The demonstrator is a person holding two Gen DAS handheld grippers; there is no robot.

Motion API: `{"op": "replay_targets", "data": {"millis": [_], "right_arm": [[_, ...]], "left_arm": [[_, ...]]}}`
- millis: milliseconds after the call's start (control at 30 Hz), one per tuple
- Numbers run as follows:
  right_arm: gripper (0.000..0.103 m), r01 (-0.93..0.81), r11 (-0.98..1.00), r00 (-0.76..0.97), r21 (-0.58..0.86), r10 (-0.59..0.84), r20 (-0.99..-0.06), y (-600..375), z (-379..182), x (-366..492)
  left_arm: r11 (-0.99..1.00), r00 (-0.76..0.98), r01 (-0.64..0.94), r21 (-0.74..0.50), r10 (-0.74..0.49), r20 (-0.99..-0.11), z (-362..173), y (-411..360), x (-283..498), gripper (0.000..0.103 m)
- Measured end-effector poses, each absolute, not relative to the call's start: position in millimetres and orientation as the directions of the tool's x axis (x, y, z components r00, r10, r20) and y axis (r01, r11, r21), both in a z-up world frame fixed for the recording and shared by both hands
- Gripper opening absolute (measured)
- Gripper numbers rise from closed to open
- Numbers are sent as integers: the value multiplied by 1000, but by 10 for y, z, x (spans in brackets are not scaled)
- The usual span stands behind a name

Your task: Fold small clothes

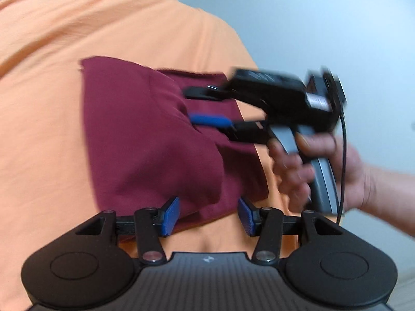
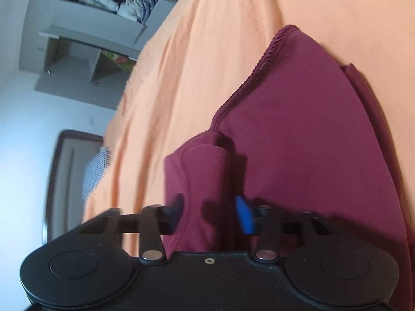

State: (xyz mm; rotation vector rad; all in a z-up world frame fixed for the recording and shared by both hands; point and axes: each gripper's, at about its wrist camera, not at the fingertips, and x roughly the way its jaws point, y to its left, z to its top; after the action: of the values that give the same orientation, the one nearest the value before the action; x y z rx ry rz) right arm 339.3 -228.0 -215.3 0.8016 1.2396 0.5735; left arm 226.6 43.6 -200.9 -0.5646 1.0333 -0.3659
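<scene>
The maroon garment [image 1: 153, 140] lies on the orange bed sheet [image 1: 46, 103], occupying the centre of the left wrist view and the centre-right of the right wrist view. It is a soft knit with a ribbed hem running diagonally along its upper left edge in the right wrist view. One flap is raised and doubled over the flat layer beneath.

The left gripper [image 1: 208, 216] sits at the bottom centre of its frame, jaws spread apart, with the garment's lower edge lying between the blue pads [image 1: 171, 215] but not pinched.

The right gripper [image 2: 211, 213] has a bunched fold of the garment between its jaws. The jaws stand apart; contact on both sides is not resolvable, so the grip state cannot be determined.

Motion blur softens the person's hand [image 1: 324, 165] at right centre. The garment's type is not identifiable. Shelves [image 2: 90, 26] appear upper left, contents indistinct.
</scene>
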Motion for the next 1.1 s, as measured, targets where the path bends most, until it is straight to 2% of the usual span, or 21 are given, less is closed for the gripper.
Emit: {"op": "replay_targets", "data": {"millis": [100,167,233,400,467,500,533,600,700,733,800,833,1000,1100], "right_arm": [[57,82,554,230,828,798,-557,-2352,-2162,3264],[62,96,539,216,837,809,-546,-2342,-2149,3265],[68,93,551,203,829,805,-558,-2268,-2154,3185],[73,117,560,135,820,809,-572,-2143,-2244,3037],[60,114,548,130,828,818,-560,-2120,-2257,2989],[42,96,549,134,831,820,-557,-2122,-2239,2978],[35,76,565,129,822,811,-570,-2122,-2213,2970],[30,36,574,129,818,809,-574,-2144,-2150,2977],[29,28,568,171,822,808,-564,-2314,-2084,2995],[29,31,591,171,806,792,-586,-2369,-2091,3000],[31,-1,649,134,761,754,-643,-2388,-2146,3003],[37,-11,655,113,755,751,-650,-2393,-2172,2995],[61,29,605,150,796,784,-602,-2481,-2165,3096],[62,66,603,175,795,778,-604,-2493,-2213,3190]], "left_arm": [[770,528,-66,-634,-512,-677,-1955,740,2160,56],[746,568,-130,-653,-484,-666,-1947,954,2120,58],[728,593,-189,-659,-450,-668,-1968,1123,2108,58],[719,615,-228,-656,-416,-670,-1991,1283,2197,58],[725,612,-223,-652,-416,-672,-1973,1245,2231,59],[727,608,-224,-649,-416,-676,-1990,1220,2266,60],[730,603,-227,-644,-414,-682,-2002,1214,2277,60],[734,592,-239,-635,-409,-695,-2039,1216,2282,60],[731,585,-255,-633,-405,-703,-2075,1224,2234,60],[727,582,-264,-634,-404,-706,-2097,1231,2228,60],[713,578,-284,-641,-406,-708,-2167,1241,2224,60],[707,572,-295,-643,-408,-711,-2209,1245,2232,60],[722,532,-335,-605,-385,-754,-2355,1234,2311,60],[725,527,-339,-599,-382,-760,-2366,1231,2373,60]]}}
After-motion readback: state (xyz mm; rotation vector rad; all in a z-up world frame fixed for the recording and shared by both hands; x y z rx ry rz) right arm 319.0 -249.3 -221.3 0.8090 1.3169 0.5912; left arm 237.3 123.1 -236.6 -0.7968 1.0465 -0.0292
